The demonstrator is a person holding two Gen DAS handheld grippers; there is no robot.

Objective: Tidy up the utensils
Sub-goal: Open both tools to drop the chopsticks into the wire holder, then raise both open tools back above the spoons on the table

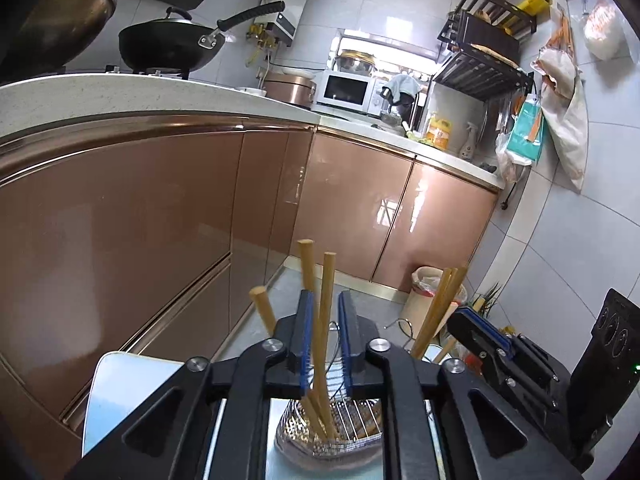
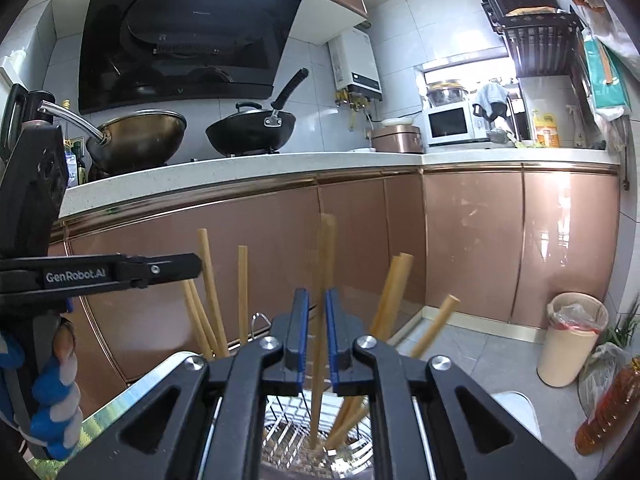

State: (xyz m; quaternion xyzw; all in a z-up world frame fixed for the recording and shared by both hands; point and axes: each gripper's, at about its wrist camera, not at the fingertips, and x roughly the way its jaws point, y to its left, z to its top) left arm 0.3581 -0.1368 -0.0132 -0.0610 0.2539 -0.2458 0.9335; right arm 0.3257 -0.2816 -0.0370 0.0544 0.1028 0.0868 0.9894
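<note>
Wooden chopsticks (image 1: 322,320) standing upright in a perforated metal utensil basket (image 1: 320,436), low at 6 o'clock in the left wrist view, on a shiny metal surface (image 1: 116,392). One stick rising between the blue-padded fingers (image 1: 305,336) of the left gripper (image 1: 325,338), jaws parted with a gap on either side, nothing clamped. Two more sticks leaning out toward 10 and 11 o'clock; a further bunch (image 1: 438,312) tilting toward 2 o'clock beside the right gripper (image 1: 486,330), seen side-on at 4 o'clock.

Same holder (image 2: 316,436) at 6 o'clock in the right wrist view, wire rack showing inside. Motion-blurred chopstick (image 2: 323,280) running up between the right gripper's (image 2: 317,332) blue pads (image 2: 301,332), jaws narrowly apart; cannot tell whether gripping it or merely straddling it. Other sticks (image 2: 210,292) fanning toward 10 o'clock and 2 o'clock. Left gripper (image 2: 100,274) reaching in from 9 o'clock, gloved hand (image 2: 56,384) below it.

Beyond, bronze cabinet doors (image 2: 472,240) under a pale countertop (image 2: 280,170); black wok (image 2: 250,130) and brass-toned wok (image 2: 140,134) at 11 o'clock beneath a range hood (image 2: 188,36); microwave (image 2: 450,126) at 1 o'clock; beige waste bin (image 2: 570,340) at 4 o'clock.
</note>
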